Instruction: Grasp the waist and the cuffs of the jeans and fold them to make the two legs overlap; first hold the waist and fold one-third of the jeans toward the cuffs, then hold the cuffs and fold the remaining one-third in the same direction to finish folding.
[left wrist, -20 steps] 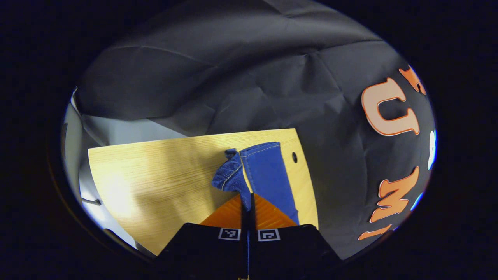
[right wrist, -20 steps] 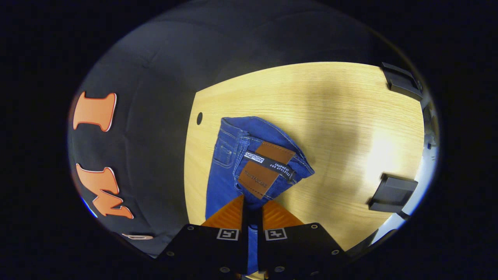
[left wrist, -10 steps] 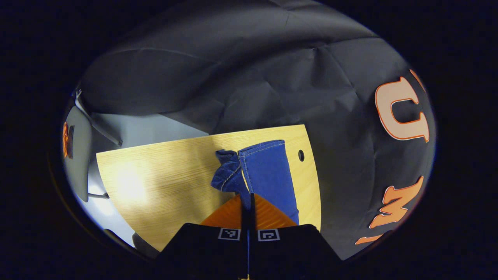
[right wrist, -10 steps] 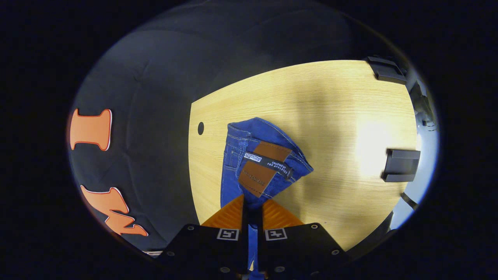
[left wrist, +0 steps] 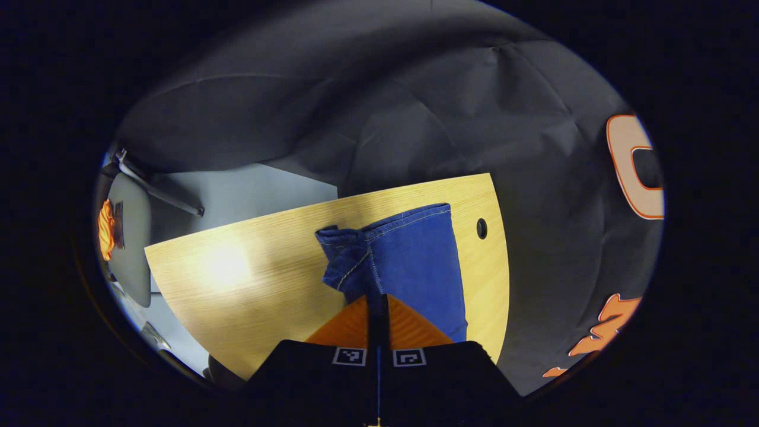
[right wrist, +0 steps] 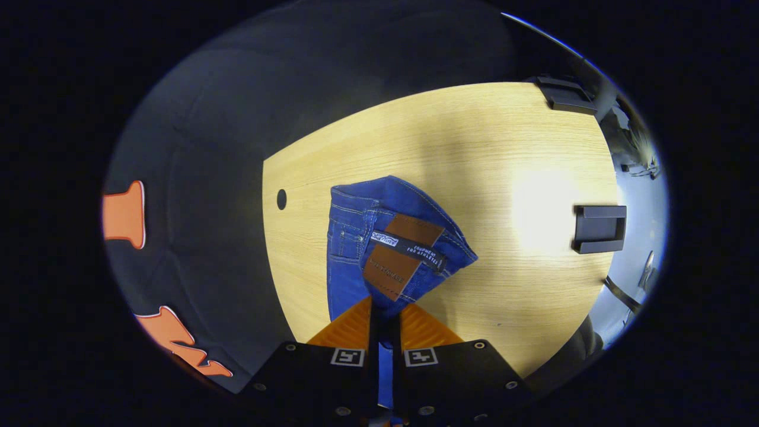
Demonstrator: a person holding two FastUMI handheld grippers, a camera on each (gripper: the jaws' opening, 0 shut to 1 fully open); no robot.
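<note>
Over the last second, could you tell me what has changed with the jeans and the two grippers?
Both views swing sideways across the table, so each gripper is carrying its end along. The cuffs look wider. Unchanged: the left gripper stays clamped on them, the right gripper on the waist.

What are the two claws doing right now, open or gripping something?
Left gripper: shut on the jeans, cuff end.
Right gripper: shut on the jeans, waist end by the leather patch.

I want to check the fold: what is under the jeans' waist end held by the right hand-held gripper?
Under the waist end lie more jeans fabric and the wooden table. What that layer covers cannot be seen.
</note>
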